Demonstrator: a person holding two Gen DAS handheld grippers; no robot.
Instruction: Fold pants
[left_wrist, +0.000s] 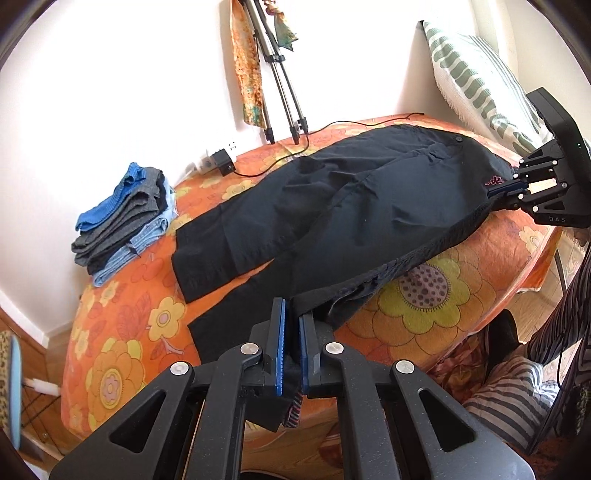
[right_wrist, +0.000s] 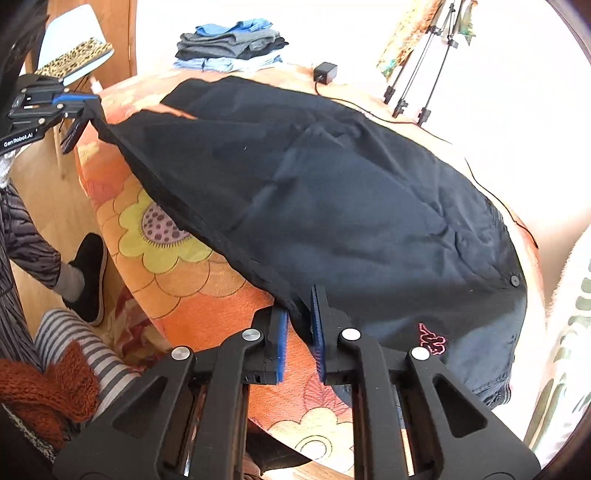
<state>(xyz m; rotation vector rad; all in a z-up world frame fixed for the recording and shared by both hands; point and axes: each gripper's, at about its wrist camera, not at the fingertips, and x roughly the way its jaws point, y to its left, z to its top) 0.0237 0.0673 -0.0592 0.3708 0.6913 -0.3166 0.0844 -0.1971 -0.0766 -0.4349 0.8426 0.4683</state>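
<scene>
Both grippers pinch the pants' near edge, so one leg can lift over the other.

Left wrist view: the left gripper (left_wrist: 291, 328), lower centre, is clamped on the hem of the black pants (left_wrist: 351, 192) spread across the orange bedcover (left_wrist: 436, 295). Right wrist view: the right gripper (right_wrist: 300, 317), bottom centre, nips the waist edge, jaws narrow.

Black pants (right_wrist: 314, 192) on floral bedspread (right_wrist: 192, 280), right tongs (right_wrist: 300, 317) pinching edge

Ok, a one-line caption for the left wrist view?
Left tool shut on a leg of the black pants spread on the floral bed; right tool grips the waist edge.
</scene>
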